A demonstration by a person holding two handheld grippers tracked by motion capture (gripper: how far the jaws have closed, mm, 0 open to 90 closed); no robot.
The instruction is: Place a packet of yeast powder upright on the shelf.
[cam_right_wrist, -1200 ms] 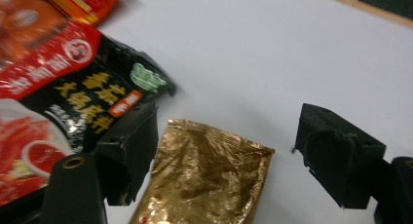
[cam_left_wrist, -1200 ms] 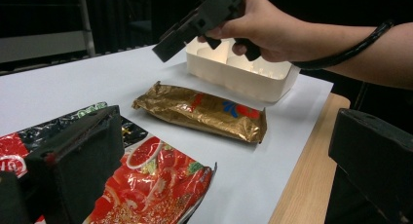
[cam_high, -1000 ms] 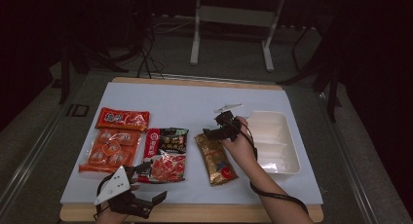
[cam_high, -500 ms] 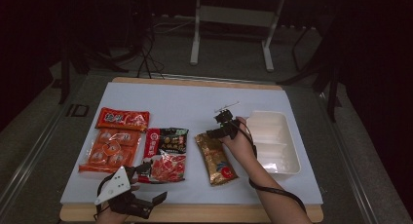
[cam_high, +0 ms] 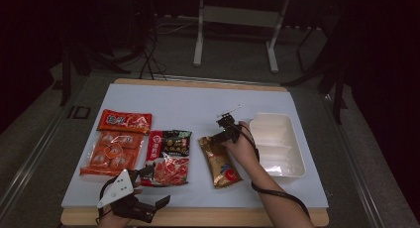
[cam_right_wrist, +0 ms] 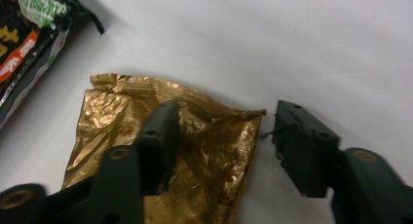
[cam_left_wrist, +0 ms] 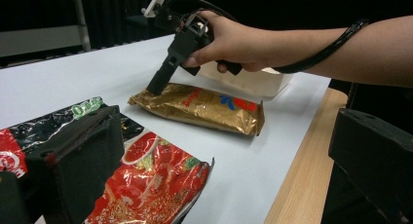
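A gold foil snack packet [cam_high: 220, 161] lies flat on the white table, just left of the tray. My right gripper [cam_high: 219, 137] points down at its far end. In the right gripper view [cam_right_wrist: 224, 119] one jaw rests over the crinkled foil [cam_right_wrist: 195, 151] and the other stands on the bare table beside the packet's corner. The jaws have just been closing, with that corner between them, and the pads are not pressing it. My left gripper [cam_high: 154, 186] stays open at the front edge beside a red and black packet [cam_high: 168, 156].
A white tray [cam_high: 297, 163] stands right of the gold packet, close to the right hand. An orange bag of round snacks [cam_high: 111, 151] and a red packet [cam_high: 124, 121] lie at the left. The wooden table edge [cam_high: 223, 215] runs along the front.
My right gripper has sunk towards the far end of the gold packet and its jaws have narrowed. The left gripper has not moved.
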